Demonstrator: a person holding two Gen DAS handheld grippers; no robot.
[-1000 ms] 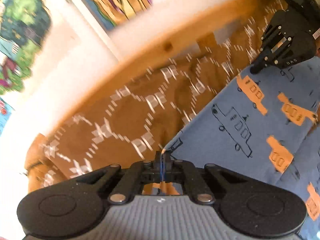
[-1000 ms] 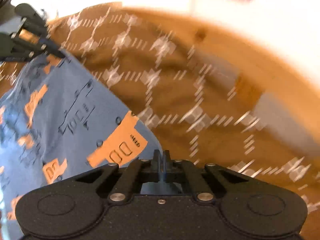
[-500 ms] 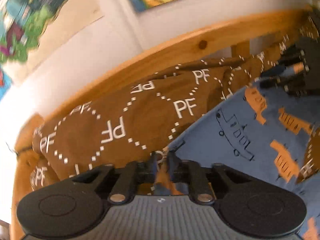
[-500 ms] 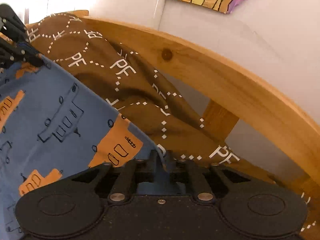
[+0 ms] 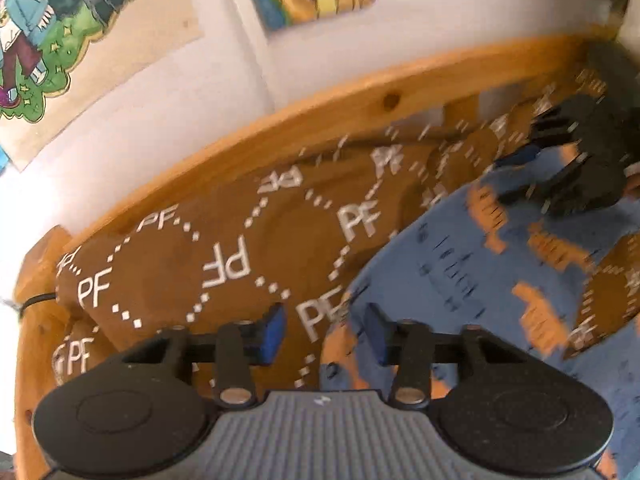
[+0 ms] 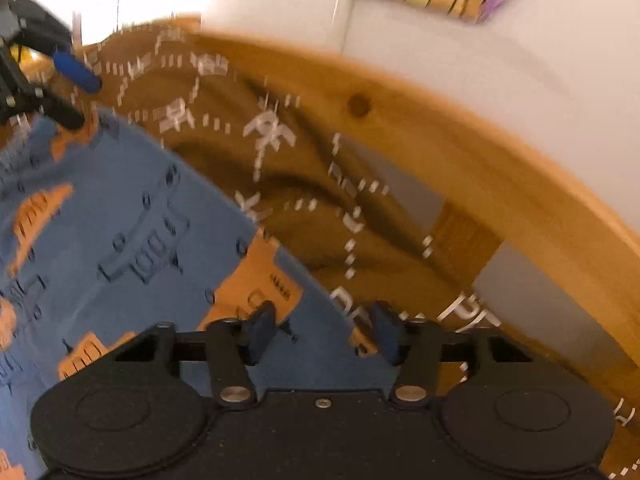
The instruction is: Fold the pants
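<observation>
A child's bedroom at home: a pine bed frame (image 5: pixel 360 104) runs along the far white wall (image 5: pixel 180 92), a brown "PF" patterned blanket (image 5: pixel 240 248) covers the bed, and colourful cartoon posters (image 5: pixel 44 28) hang above it.

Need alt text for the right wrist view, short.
The open right gripper hovers over blue pants printed with orange vehicles, lying on a brown "PF"-patterned bedspread. A curved pine bed rail runs behind; the left gripper shows top left.

Right claw (image 5: pixel 560 168) motion-blurred, pants (image 5: pixel 480 272) print smeared, cut off at frame edge
</observation>
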